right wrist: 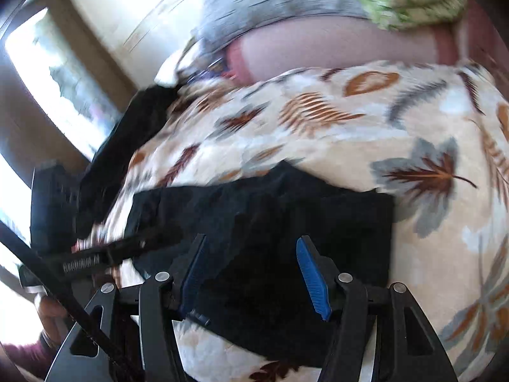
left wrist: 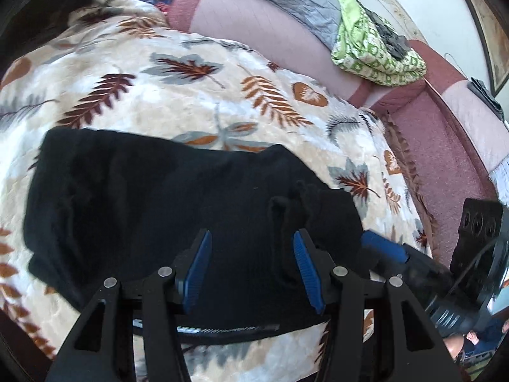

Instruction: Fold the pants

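Black pants (left wrist: 152, 197), folded into a compact rectangle, lie flat on a leaf-patterned blanket (left wrist: 197, 102) covering the bed. In the left wrist view their long axis runs side to side, one bunched end rising beside the fingers. Left gripper (left wrist: 253, 270): fingers released, spread above the cloth, grasping nothing. Right gripper (right wrist: 254, 277): fingers likewise released over the pants. A green patterned cloth (left wrist: 375, 51) lies well apart.

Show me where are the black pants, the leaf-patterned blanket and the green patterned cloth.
Black pants (left wrist: 152, 197): left wrist view, middle of the folded fabric.
Cream leaf-patterned blanket (left wrist: 191, 102): left wrist view, bare part beyond the pants.
Green patterned cloth (left wrist: 369, 47): left wrist view, centre of the crumpled pile.
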`<state>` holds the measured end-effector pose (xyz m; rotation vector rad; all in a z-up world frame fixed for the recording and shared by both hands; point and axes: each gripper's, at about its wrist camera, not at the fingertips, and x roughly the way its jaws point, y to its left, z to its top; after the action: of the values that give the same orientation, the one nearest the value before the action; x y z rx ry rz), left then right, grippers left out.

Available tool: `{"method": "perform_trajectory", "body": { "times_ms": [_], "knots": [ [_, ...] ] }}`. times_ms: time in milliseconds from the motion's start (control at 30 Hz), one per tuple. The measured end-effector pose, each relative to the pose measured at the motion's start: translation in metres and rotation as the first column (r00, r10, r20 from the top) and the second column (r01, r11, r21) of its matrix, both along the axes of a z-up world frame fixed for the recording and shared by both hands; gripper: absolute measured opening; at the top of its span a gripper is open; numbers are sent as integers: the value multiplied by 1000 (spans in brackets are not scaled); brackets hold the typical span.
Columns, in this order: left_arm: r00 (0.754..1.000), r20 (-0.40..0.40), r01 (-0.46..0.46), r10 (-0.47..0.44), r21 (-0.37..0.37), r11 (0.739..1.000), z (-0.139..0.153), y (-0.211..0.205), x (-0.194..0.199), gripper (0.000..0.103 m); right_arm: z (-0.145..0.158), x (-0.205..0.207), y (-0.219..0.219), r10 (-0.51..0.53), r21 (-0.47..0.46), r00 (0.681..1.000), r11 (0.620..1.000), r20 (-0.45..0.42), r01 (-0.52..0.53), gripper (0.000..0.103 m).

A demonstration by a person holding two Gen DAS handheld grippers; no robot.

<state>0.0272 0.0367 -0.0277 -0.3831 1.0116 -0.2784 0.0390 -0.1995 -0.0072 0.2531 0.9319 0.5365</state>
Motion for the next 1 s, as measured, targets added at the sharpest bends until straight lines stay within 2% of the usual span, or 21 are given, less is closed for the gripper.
{"method": "perform_trajectory", "body": {
  "times_ms": [100,133,200,233,333,500,633,700,733,767,800,833,867,933,1000],
  "knots": [
    [1000,-8,-30,30,14,999,-5,11,-6,52,-14,-7,34,77,-111,997,991,11,-76,63],
    [999,-15,-42,43,13,999,-7,15,-7,52,-19,-10,41,87,-150,996,985,16,-83,60],
    [998,-27,-58,58,1,998,-10,20,-9,52,-31,-12,50,83,-226,996,971,21,-76,21],
    [997,-32,-68,68,-7,998,-12,26,-10,52,-37,-9,50,64,-238,998,969,6,-61,9],
    [995,-31,-90,90,-12,996,-13,35,-13,52,-33,-6,36,11,-123,1000,992,-23,-14,9],
    [993,-44,-113,111,-38,993,-18,44,-11,52,-20,-21,39,64,-48,997,997,-52,-67,9],
    [993,-57,-108,106,-49,993,-21,45,-12,52,-43,-18,53,98,-75,988,991,-116,-107,11],
    [993,-51,-105,103,-50,993,-18,45,-13,52,-54,-14,53,102,-47,985,993,-141,-109,12],
    [994,-44,-106,104,-48,993,-16,46,-14,53,-51,-13,52,101,-35,985,994,-142,-107,17],
    [994,-38,-108,107,-47,993,-15,48,-15,53,-47,-14,53,111,-33,984,993,-141,-116,31],
    [993,-32,-111,110,-47,993,-13,49,-15,53,-40,-16,53,126,-30,983,991,-131,-131,41],
    [993,-25,-115,114,-46,992,-11,50,-15,53,-28,-21,52,141,-24,985,989,-99,-144,56],
    [993,-21,-120,120,-43,992,-10,51,-15,53,-17,-25,50,145,-21,987,989,-67,-146,61],
    [992,-13,-124,124,-40,991,-8,51,-15,53,2,-27,44,143,-3,989,990,-25,-144,61],
    [992,-13,-126,125,-38,991,-8,50,-15,55,10,-16,39,119,32,993,993,-21,-118,62]
  ]
}}
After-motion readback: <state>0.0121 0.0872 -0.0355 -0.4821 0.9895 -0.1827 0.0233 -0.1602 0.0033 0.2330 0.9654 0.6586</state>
